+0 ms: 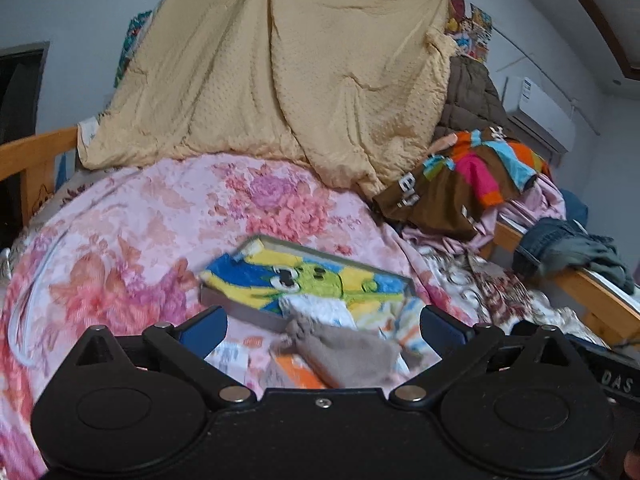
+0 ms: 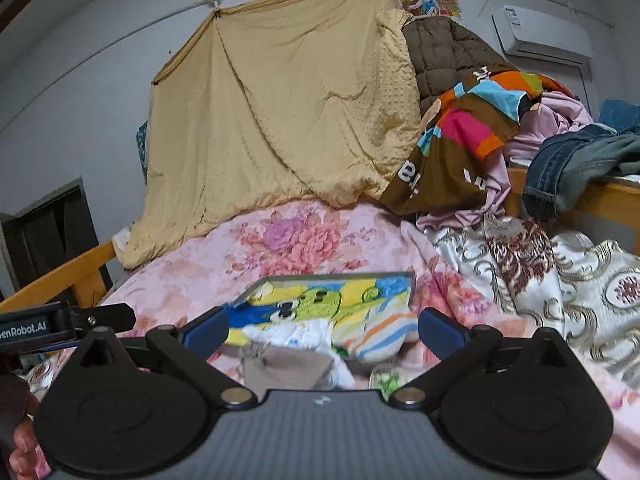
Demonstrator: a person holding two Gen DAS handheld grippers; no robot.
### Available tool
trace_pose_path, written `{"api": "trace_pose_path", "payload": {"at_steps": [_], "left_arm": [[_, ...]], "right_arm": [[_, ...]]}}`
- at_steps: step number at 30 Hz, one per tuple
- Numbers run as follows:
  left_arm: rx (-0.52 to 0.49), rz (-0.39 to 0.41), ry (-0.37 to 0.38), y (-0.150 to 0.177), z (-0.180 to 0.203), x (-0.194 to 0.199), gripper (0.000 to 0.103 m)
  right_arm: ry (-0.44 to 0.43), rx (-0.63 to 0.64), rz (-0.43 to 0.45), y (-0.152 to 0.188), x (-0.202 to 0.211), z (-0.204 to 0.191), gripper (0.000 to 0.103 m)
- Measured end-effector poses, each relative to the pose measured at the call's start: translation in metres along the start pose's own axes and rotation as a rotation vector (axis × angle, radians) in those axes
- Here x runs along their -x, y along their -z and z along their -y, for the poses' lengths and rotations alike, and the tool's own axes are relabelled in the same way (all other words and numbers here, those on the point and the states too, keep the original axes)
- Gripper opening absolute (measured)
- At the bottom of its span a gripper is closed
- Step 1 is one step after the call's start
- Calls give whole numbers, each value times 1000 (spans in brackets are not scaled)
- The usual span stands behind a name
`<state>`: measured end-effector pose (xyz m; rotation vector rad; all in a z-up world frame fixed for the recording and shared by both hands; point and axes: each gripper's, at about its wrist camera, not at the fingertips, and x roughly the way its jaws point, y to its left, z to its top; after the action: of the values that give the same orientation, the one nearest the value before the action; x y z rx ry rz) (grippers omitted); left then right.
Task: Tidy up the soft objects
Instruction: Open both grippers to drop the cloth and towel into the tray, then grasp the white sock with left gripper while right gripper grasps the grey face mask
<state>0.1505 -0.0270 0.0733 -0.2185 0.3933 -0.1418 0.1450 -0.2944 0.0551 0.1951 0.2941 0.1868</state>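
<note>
- Left wrist view shows the biggest risk first: the tan quilt [image 1: 280,80] hangs from a line on the wall and droops onto the flowered bedspread [image 1: 120,240]; a tug on it would likely bring the whole sheet down over the bed.
- Next in size, the heap of clothes [image 2: 480,128] at the bed's far right leans toward the wooden rail [image 2: 608,196], with jeans [image 2: 568,168] draped over it; a nudge could slide garments off the far side.
- The shallow grey tray [image 1: 240,312] holding the folded cartoon towel [image 1: 304,280] sits on soft bedding, so pressing on one edge may tip it and spill what is stacked there.
- Small cloths and a grey drawstring pouch [image 1: 352,352] lie loose just in front of the tray, close under both tools; they look easy to drag along by accident.
- The left gripper [image 1: 322,326] has its fingers spread wide with nothing between the pads; the right gripper [image 2: 322,328] is likewise spread wide and empty.
- Writing: the brown striped garment [image 2: 460,140] carries white letters, only partly legible; a tool edge reads "DAS" in the left view, and "enRobot.AI" shows at the left edge of the right view. The air conditioner [image 2: 540,32] label is too small to read.
</note>
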Motion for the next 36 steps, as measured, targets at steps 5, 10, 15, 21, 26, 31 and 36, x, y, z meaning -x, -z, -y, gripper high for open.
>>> {"api": "trace_pose_path", "payload": {"at_steps": [5,10,15,21,26,31,36], "left_arm": [[-47,-45,46,22,-10,17,102],[-119,-82,96,46,-21,26,102],[-155,-141,148,65,-33,26,102],[-194,-204,200,77,-32,24,102],[-255,-265,230,89,-23,20,102],[-293,-335,257,104,-14,14,102],[-329,-372,283,114,-3,9,102]], "right_arm": [[0,-18,-29,14,19,-8,103],[49,44,-81,25,27,-25,103],[73,81,-159,33,24,-37,103],[106,84,-254,41,12,-40,103],[115,41,-365,47,0,-34,103],[124,-20,-453,52,-11,-23,103],[152,-93,-527,56,-22,-11,103]]}}
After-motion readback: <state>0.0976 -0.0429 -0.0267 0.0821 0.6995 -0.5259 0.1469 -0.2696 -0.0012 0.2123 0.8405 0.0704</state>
